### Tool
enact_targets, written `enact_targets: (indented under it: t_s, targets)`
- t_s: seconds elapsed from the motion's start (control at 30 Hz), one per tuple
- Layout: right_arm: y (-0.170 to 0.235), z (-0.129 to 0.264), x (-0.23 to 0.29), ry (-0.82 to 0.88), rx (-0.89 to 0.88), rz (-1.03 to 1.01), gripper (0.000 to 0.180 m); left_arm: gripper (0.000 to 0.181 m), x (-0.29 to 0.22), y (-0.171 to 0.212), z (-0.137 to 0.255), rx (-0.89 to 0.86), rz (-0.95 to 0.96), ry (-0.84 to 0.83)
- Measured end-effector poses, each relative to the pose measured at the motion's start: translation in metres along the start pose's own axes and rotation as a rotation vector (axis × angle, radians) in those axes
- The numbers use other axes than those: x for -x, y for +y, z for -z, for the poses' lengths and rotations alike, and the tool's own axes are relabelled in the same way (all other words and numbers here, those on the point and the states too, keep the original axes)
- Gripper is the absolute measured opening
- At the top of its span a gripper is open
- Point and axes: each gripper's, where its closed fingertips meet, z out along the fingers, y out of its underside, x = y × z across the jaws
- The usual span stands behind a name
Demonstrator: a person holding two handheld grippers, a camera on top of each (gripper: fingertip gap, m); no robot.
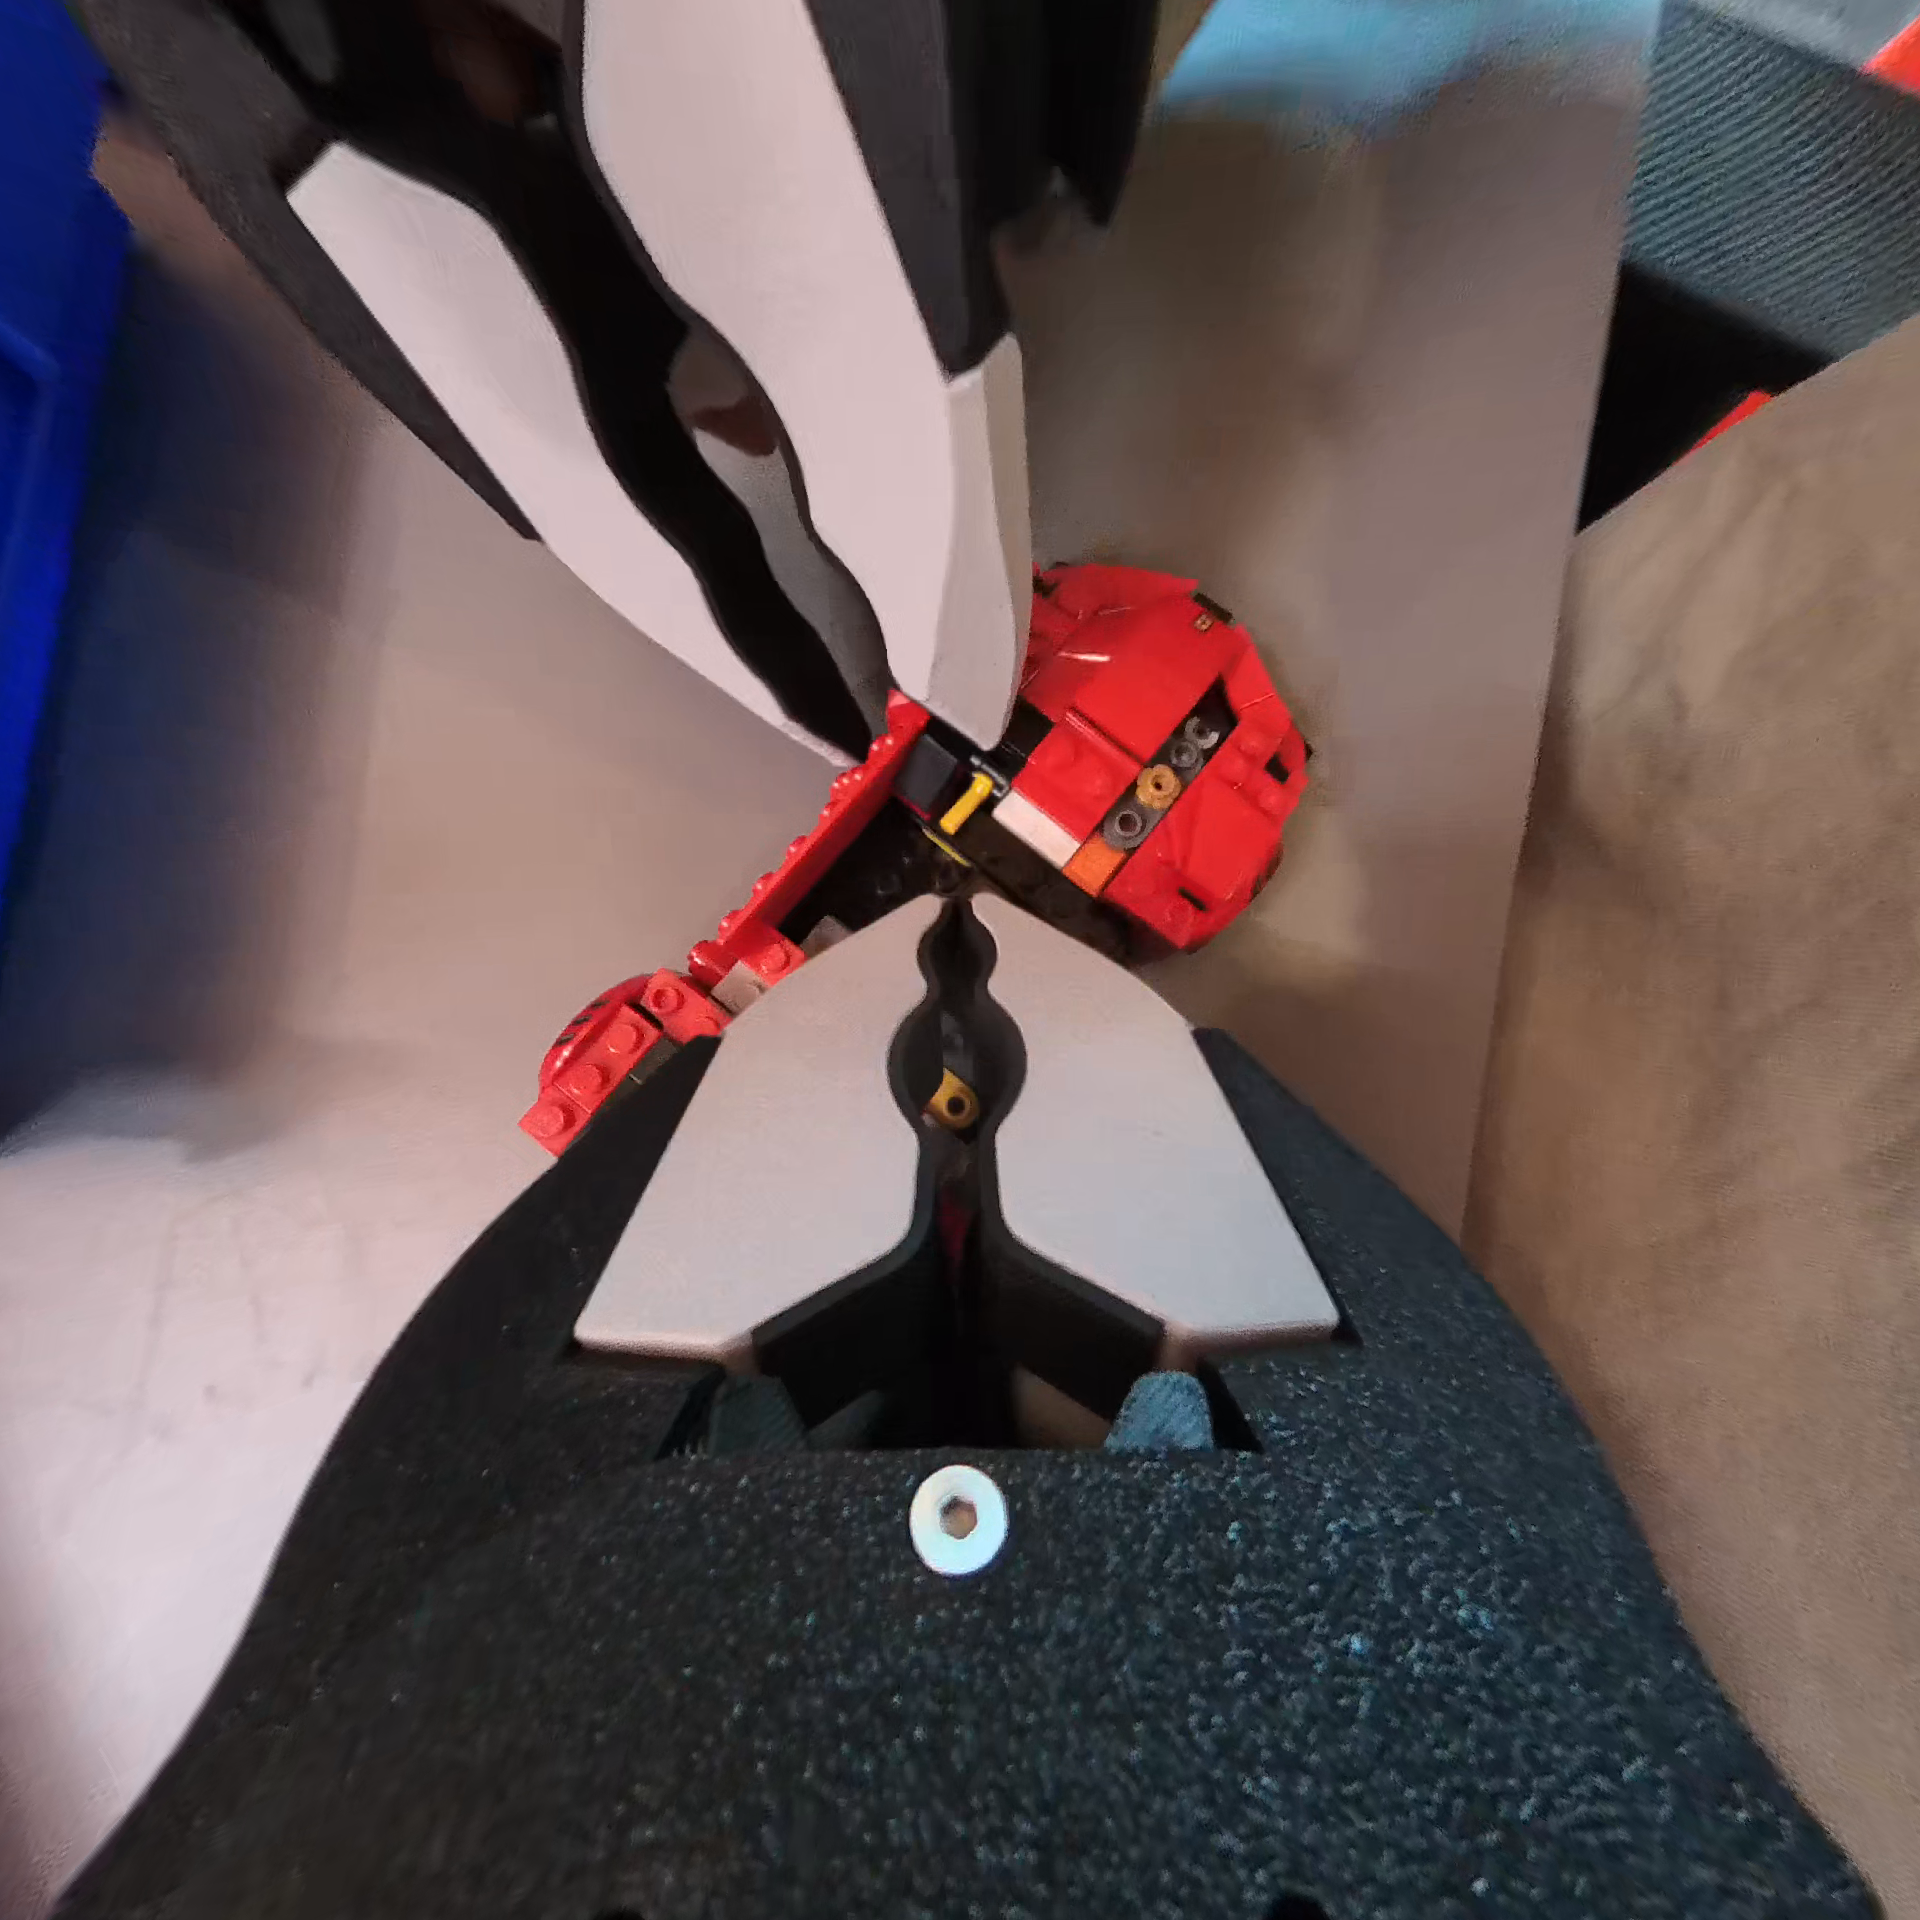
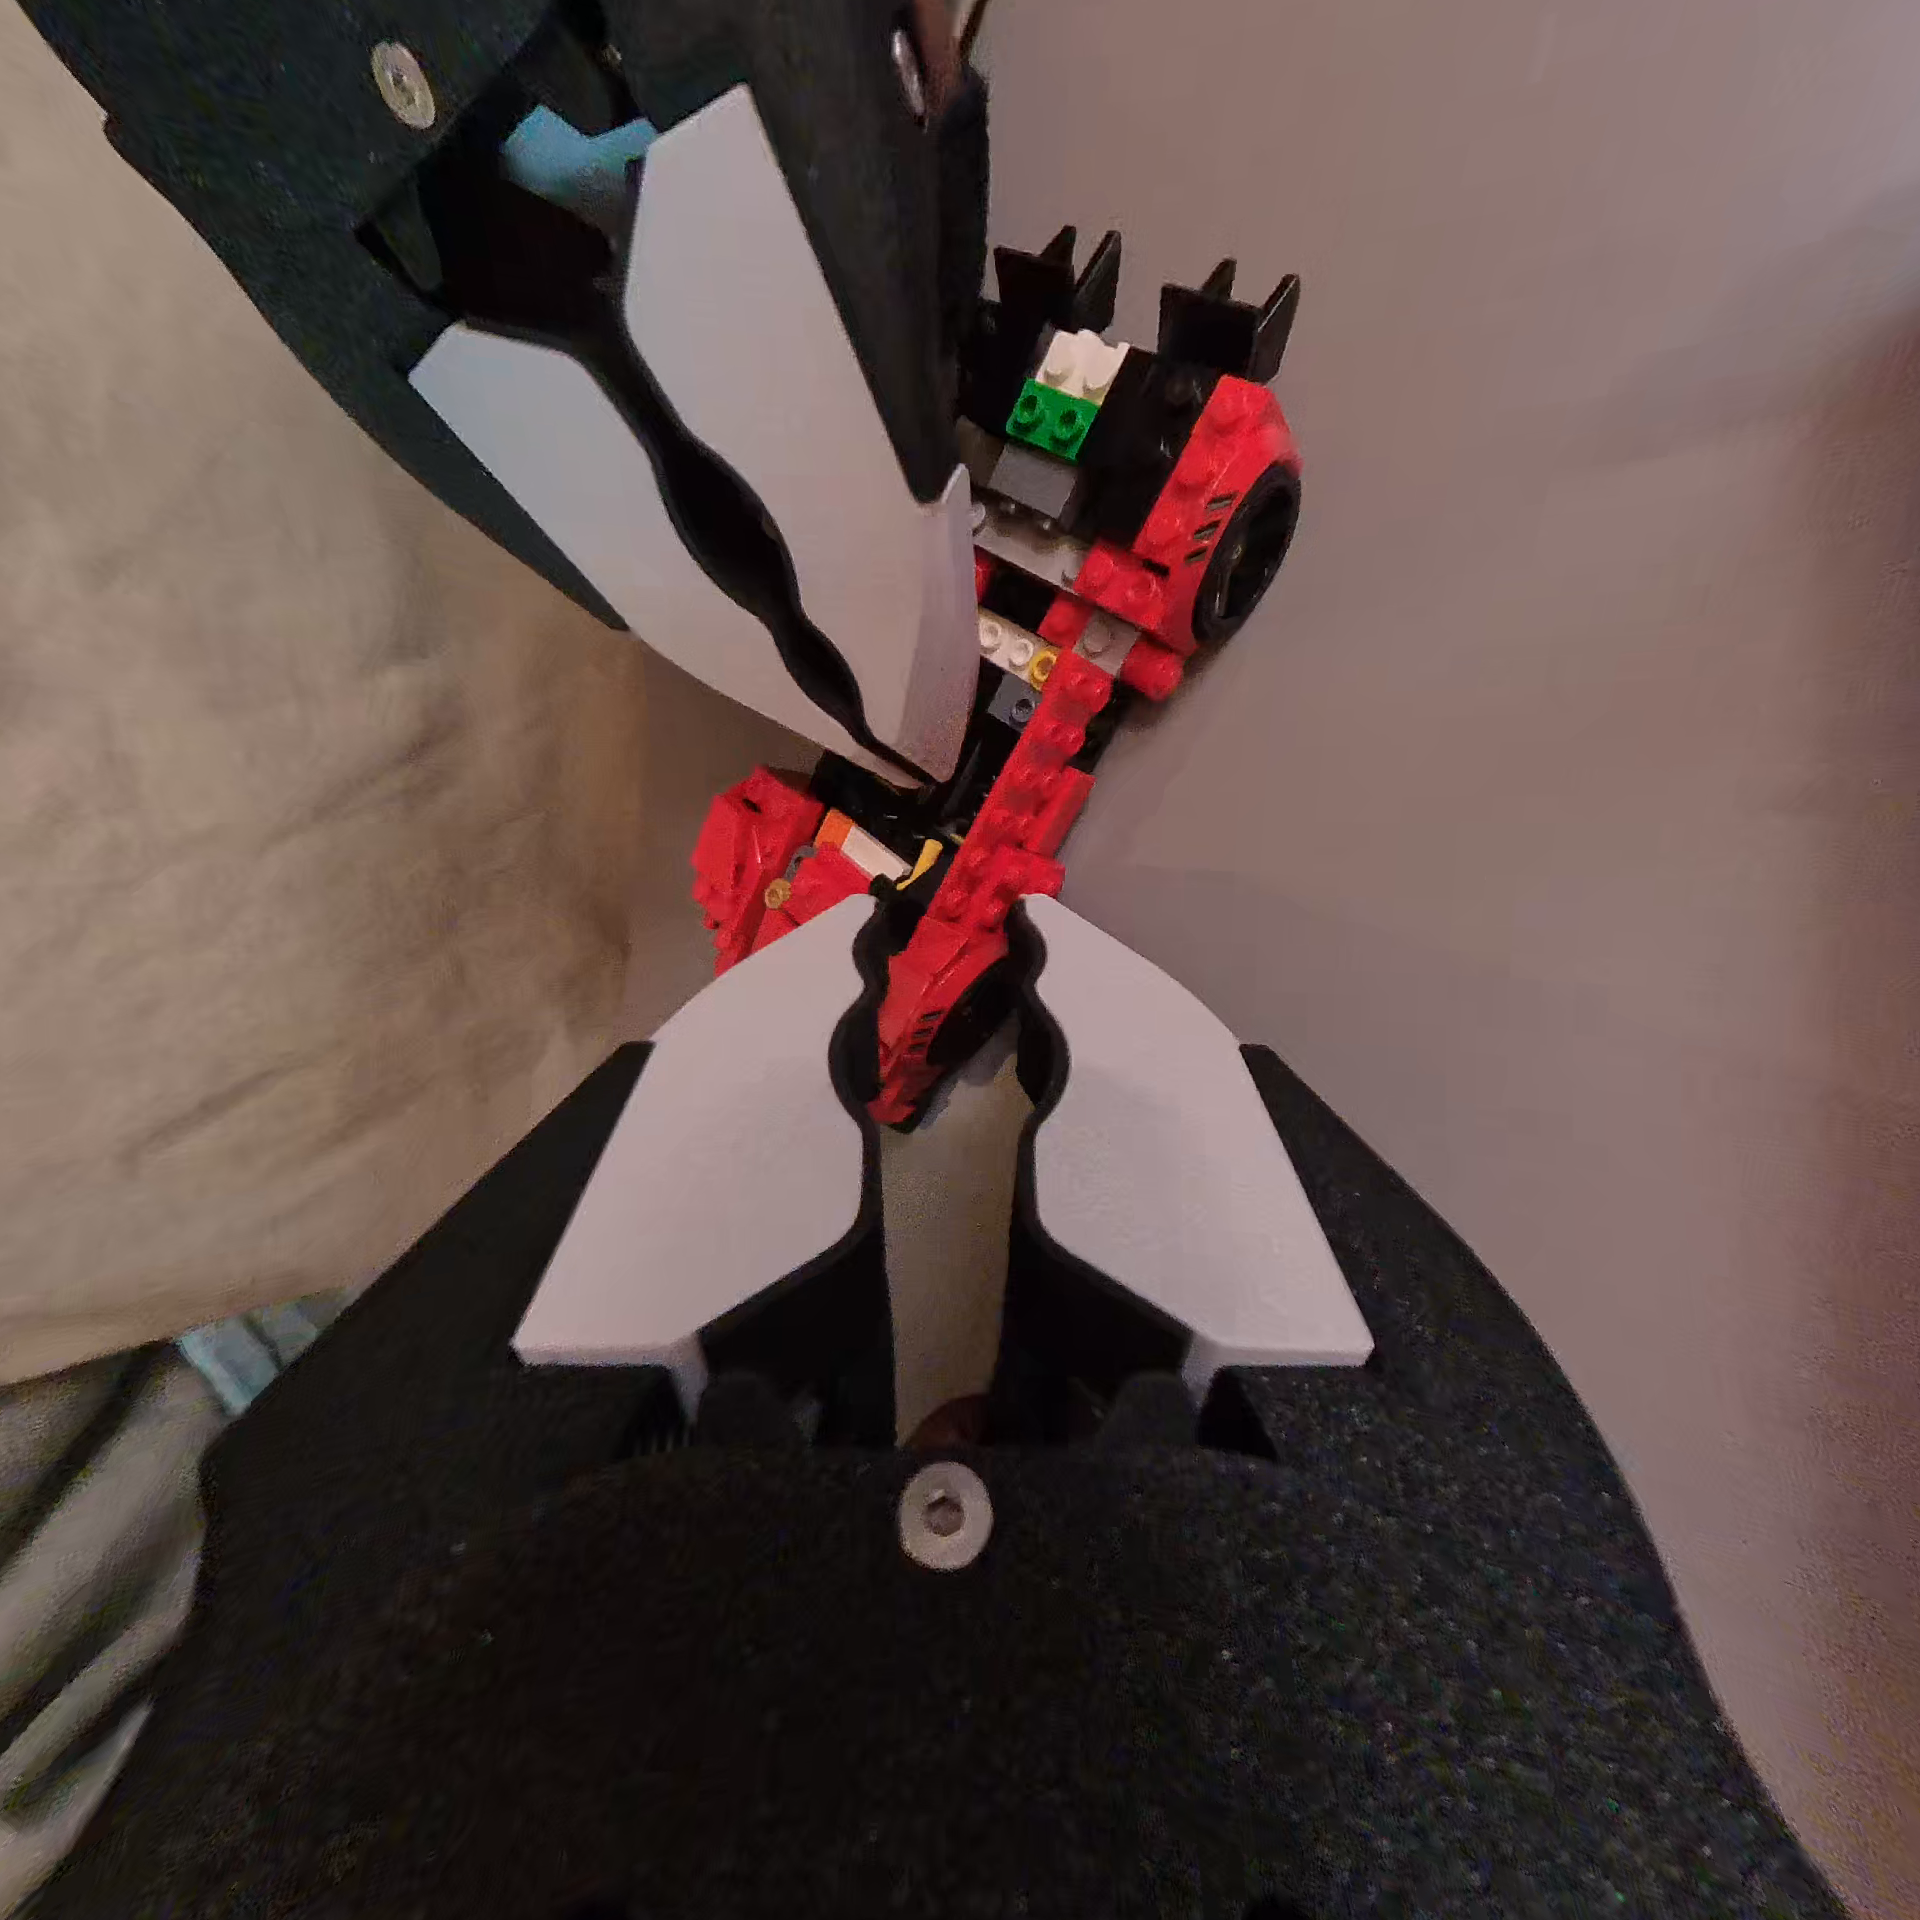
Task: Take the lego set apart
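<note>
Left wrist view
- Object: red lego car (image 1: 1132, 769), partly stripped, studs and inner bricks exposed, held above a pale cloth surface (image 1: 312, 1351).
- Left gripper (image 1: 956, 909): jaws pressed almost together, tips biting the dark underside of the car's middle; a small yellow piece sits in the slot between the fingers.
- Other gripper: right gripper (image 1: 940, 732) enters from the top, its tips meeting at the black section beside the yellow lever (image 1: 966, 805).
- Axis: long red side strip (image 1: 821, 842) runs lower left to upper right, across this gripper's line of sight.

Right wrist view
- Object: same lego car (image 2: 1049, 748), seen lengthwise; long axis runs away from the camera, up and slightly right, with the wheel (image 2: 1252, 556) and green brick (image 2: 1051, 416) at the far end.
- Right gripper (image 2: 945, 914): jaws pinching the near end of the red side strip (image 2: 1029, 769), which passes between the fingers.
- Left gripper (image 2: 920, 769): comes in from upper left, tips nearly closed on the black middle.

Judgement
- Key relation: both grips sit close together at mid-body; the strip lies along the right gripper's axis, so peeling sideways off the left-held core looks the likely move.
- Risk: brick slip from narrow tips.
</note>
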Motion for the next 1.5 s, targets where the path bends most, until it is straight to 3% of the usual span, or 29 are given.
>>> enact_targets:
  t_s: [0.37, 0.63, 0.83, 0.9, 1.1, 1.3, 1.5]
  targets:
    - [0.006, 0.004, 0.001, 0.021, 0.128, 0.051, 0.016, 0.000, 0.002, 0.000, -0.001, -0.016, 0.026, 0.017]
    - [0.003, 0.007, 0.000, 0.321, 0.153, 0.244, 0.009, 0.000, 0.003, -0.001, -0.002, -0.033, 0.029, 0.009]
    - [-0.001, 0.008, 0.002, 0.569, 0.075, 0.343, 0.000, 0.000, 0.006, 0.000, -0.001, -0.037, 0.031, -0.010]
    - [-0.002, 0.008, 0.002, 0.585, 0.004, 0.303, 0.000, 0.000, 0.006, 0.000, -0.001, -0.042, 0.008, -0.017]
    - [0.001, 0.023, 0.009, 0.439, -0.249, 0.069, 0.024, 0.000, 0.005, 0.000, -0.001, -0.047, 0.009, -0.019]
    - [0.013, 0.011, 0.007, 0.525, -0.282, -0.054, 0.025, 0.000, 0.005, 0.000, -0.001, -0.043, 0.015, -0.021]
    - [0.010, 0.012, 0.006, 0.764, -0.301, -0.075, 0.016, 0.000, 0.005, 0.000, -0.001, -0.038, 0.004, -0.038]
